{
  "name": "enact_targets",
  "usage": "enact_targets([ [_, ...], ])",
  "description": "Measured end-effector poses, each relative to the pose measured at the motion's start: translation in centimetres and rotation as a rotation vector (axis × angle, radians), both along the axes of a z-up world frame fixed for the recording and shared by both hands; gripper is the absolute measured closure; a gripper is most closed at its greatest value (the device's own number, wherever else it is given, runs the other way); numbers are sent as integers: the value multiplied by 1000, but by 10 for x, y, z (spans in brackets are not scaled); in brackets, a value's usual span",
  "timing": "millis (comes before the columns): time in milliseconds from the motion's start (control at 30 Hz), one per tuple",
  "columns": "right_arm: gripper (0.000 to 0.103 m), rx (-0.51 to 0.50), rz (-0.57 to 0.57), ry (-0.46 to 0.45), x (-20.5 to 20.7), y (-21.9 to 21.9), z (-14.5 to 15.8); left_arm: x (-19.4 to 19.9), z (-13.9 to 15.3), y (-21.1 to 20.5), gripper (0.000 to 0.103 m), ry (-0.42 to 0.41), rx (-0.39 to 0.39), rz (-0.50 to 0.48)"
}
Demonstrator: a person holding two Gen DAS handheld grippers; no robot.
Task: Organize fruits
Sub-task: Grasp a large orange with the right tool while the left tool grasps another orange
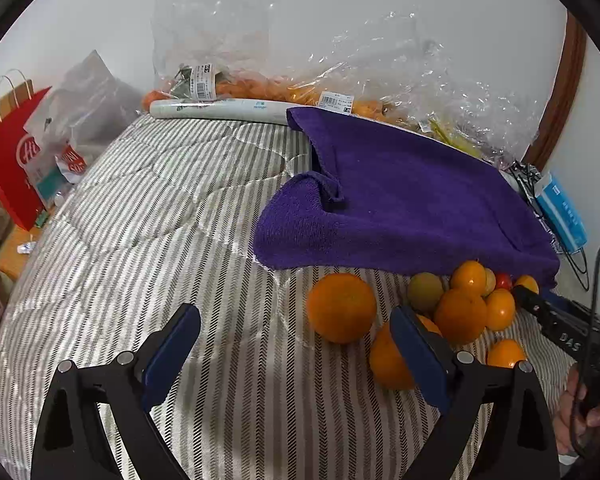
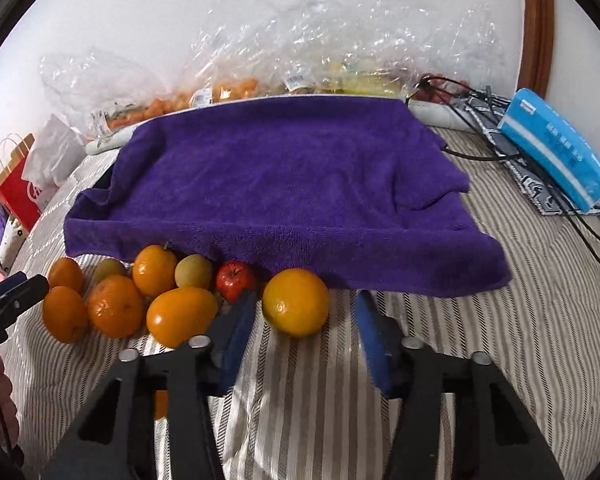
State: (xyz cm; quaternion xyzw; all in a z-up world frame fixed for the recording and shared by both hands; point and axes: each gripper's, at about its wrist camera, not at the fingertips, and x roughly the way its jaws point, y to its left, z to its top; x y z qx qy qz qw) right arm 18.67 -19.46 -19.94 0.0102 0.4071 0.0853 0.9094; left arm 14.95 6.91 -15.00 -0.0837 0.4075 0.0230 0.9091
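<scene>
A pile of fruit lies on the striped bedcover in front of a purple towel [image 2: 284, 184]: several oranges, two greenish fruits [image 2: 194, 271] and a small red apple [image 2: 234, 278]. My right gripper [image 2: 306, 296] is open. A large orange [image 2: 296, 302] sits between its blue fingertips, close to the left pad, with a gap on the right. My left gripper [image 1: 296, 312] stands wide open low over the bed. Another big orange [image 1: 342, 307] lies just ahead between its tips, and its right finger [image 1: 416, 356] partly hides an orange [image 1: 388, 364].
The purple towel [image 1: 400, 200] is draped over a raised, tray-like shape. Clear plastic bags [image 1: 340, 80] of produce line the wall behind. A blue tissue pack [image 2: 552, 148] and black cables lie at the right, and a red paper bag [image 1: 8, 168] stands at the left bed edge.
</scene>
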Motion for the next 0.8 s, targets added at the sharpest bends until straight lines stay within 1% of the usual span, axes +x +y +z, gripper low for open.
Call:
enact_targets([
  [67,69,-5,7,9,2,0,-3,1,0,1,12,7,-23,-12],
  [167,69,15,16,6,1,-3,-3,-1,2,-1,13,2,-59,-51],
  [267,69,27,17,4,1,-4,-3,1,2,-2,14,-3,-45,-50],
  [367,69,20,21,-2,1,-3,-3,7,0,2,22,4,-48,-45],
  [433,69,21,28,-4,0,-3,-2,13,-2,7,34,12,-68,-46],
  [500,69,20,26,3,1,-3,-3,17,-5,9,36,24,-107,-66],
  [533,69,20,25,4,1,-3,-3,19,-6,9,40,31,-121,-86],
  [567,69,21,25,3,1,-3,-3,21,-8,6,40,40,-126,-108],
  [633,69,24,25,4,1,-3,-3,24,-11,0,41,50,-117,-132],
  [700,69,21,25,5,1,-3,-3,26,-15,-3,41,51,-106,-126],
  [733,69,17,25,5,1,-3,-3,26,-16,-5,45,39,-92,-115],
  [767,68,15,25,4,2,-3,-3,25,-17,-11,47,26,-50,-113],
  [800,68,10,25,3,1,-3,-3,25,-17,-13,55,19,-30,-120],
])
